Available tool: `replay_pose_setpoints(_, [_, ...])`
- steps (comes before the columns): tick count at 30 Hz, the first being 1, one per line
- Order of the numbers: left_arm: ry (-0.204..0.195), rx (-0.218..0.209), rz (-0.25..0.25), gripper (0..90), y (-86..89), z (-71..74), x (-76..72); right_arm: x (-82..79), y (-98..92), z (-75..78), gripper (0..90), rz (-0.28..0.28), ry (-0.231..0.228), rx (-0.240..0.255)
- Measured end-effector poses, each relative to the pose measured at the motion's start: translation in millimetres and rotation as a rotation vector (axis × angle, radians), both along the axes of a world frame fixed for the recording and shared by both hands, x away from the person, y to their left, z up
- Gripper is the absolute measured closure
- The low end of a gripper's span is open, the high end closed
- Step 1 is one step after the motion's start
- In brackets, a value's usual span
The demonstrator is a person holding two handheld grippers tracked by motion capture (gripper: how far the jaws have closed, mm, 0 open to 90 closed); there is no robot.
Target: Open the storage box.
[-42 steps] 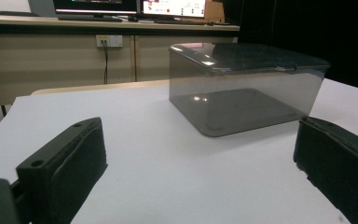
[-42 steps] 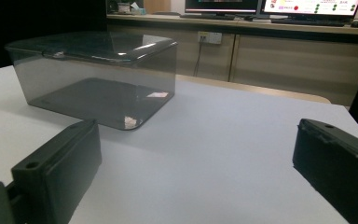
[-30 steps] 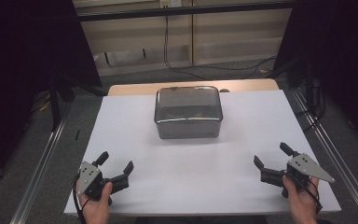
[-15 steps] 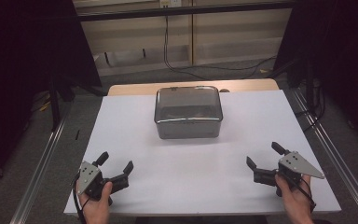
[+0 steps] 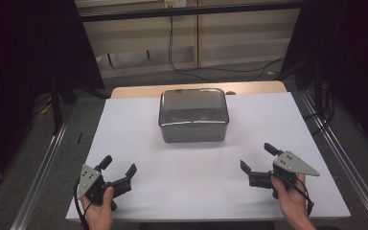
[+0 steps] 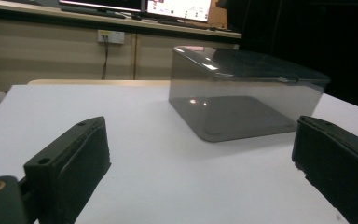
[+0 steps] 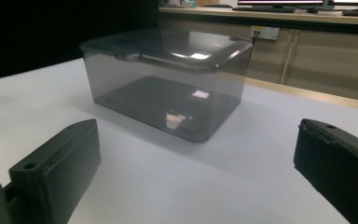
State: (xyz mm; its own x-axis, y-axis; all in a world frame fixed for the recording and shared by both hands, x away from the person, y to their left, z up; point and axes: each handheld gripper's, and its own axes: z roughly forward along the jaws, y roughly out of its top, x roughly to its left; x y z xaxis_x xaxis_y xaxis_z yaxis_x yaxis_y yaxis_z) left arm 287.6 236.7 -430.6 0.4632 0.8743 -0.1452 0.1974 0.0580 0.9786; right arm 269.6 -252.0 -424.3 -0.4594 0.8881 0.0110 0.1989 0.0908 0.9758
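Two open claws, left claw (image 5: 119, 168), right claw (image 5: 256, 157), lidded box (image 5: 193, 115) well ahead between them

Before us, a smoky translucent lidded box (image 5: 193, 116), lid closed, sitting upright and square on our white table's (image 5: 182, 187) far middle.

Smoky grey see-through box (image 5: 193, 115) with a matching tinted lid sits on the plain white table (image 5: 139, 129), and nearer than the box both black grippers, left gripper (image 5: 119, 171) and right gripper (image 5: 258, 158), carry pale grey plates, beige cabinets beyond the box.
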Motion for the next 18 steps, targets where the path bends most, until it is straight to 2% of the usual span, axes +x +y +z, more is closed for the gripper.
replay_pose_setpoints(1, [0.0,0.0,0.0,3.8,0.0,0.0,0.0,0.0,0.0,0.0,0.2,0.0,0.0,0.0])
replay_pose_setpoints(2, [0.001,0.014,0.002,3.8,0.2,-0.1,1.4,4.2,3.0,4.4,0.1,0.012,-0.01,0.024])
replay_pose_setpoints(4, [0.001,0.02,-0.004,3.8,-0.2,0.0,1.5,7.8,7.5,7.7,0.2,0.017,-0.023,0.022])
replay_pose_setpoints(5, [-0.001,0.027,-0.01,3.8,-0.9,0.1,1.4,7.8,7.5,7.7,0.2,0.017,-0.023,0.022])
replay_pose_setpoints(6, [-0.007,0.034,-0.026,3.8,-2.4,0.4,1.2,11.1,12.0,8.3,0.2,0.035,-0.014,0.042])
replay_pose_setpoints(11, [-0.006,0.042,-0.049,3.7,-4.3,-0.3,2.5,16.3,22.3,4.3,0.2,0.057,0.004,0.031])
replay_pose_setpoints(14, [-0.001,0.046,-0.067,3.7,-6.8,-1.5,4.0,18.3,30.0,5.6,0.1,0.072,-0.014,0.006])
replay_pose_setpoints(18, [-0.018,0.061,-0.064,3.7,-5.5,0.5,1.2,24.8,37.2,10.3,0.0,0.097,-0.033,0.005])
